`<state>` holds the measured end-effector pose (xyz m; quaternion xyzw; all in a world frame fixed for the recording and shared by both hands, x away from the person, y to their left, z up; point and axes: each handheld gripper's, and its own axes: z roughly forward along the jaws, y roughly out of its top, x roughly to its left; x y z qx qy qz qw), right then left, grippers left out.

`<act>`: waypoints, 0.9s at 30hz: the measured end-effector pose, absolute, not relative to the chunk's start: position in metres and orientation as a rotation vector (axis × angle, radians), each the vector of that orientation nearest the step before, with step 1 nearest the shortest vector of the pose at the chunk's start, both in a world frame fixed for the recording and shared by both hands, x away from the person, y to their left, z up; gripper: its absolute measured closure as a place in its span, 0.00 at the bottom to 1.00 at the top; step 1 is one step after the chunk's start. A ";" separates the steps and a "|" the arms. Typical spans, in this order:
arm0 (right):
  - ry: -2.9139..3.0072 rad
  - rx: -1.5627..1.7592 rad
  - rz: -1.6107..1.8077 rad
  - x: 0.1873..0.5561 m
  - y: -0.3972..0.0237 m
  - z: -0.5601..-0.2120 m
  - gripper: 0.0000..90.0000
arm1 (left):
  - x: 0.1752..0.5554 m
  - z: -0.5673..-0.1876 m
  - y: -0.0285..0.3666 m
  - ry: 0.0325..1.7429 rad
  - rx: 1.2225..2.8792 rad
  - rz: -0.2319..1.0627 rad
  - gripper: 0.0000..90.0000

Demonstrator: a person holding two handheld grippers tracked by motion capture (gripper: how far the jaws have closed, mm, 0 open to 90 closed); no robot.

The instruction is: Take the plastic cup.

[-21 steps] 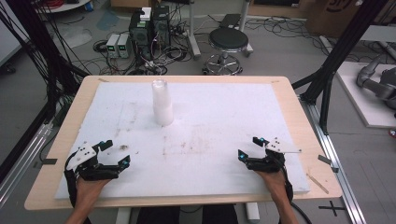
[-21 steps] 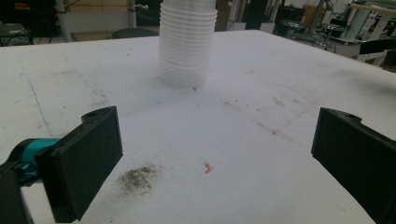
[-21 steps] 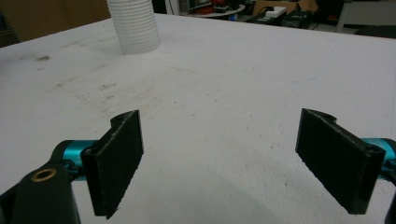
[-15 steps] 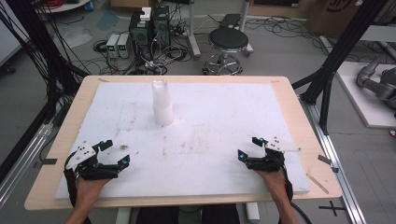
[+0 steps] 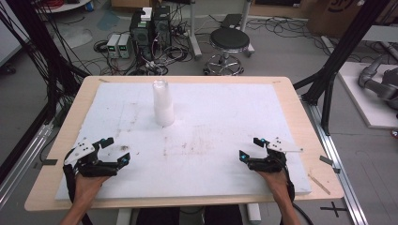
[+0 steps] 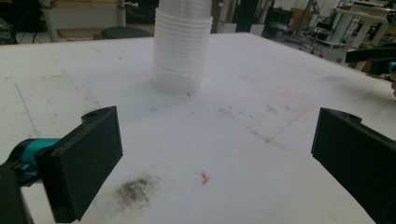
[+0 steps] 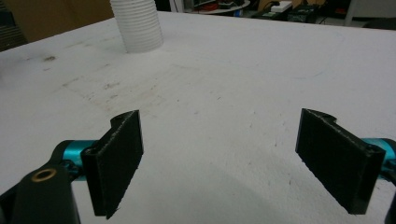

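A stack of white plastic cups (image 5: 163,105) stands upright on the white foam board (image 5: 225,117), left of its middle and toward the far side. My left gripper (image 5: 118,150) rests low over the board's near left part, open and empty, jaws pointing toward the cups. At the near right, my right gripper (image 5: 249,148) is also open with nothing between its jaws. In the left gripper view the cups (image 6: 182,46) rise straight ahead beyond the wide-set jaws (image 6: 215,154). In the right gripper view the cups (image 7: 138,25) stand far off at the upper left of the open jaws (image 7: 219,158).
The board covers most of a wooden table (image 5: 300,117). A dark smudge (image 6: 135,189) and a small red speck (image 6: 204,177) mark the board in front of the left gripper. Beyond the far edge are a stool (image 5: 229,42), computer boxes (image 5: 150,26), cables and black frame posts.
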<state>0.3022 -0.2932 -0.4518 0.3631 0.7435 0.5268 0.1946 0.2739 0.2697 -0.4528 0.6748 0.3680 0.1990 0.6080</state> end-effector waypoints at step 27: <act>2.100 1.024 1.494 0.304 -0.295 -0.452 0.17 | 0.389 -0.347 0.258 0.559 1.676 0.289 0.02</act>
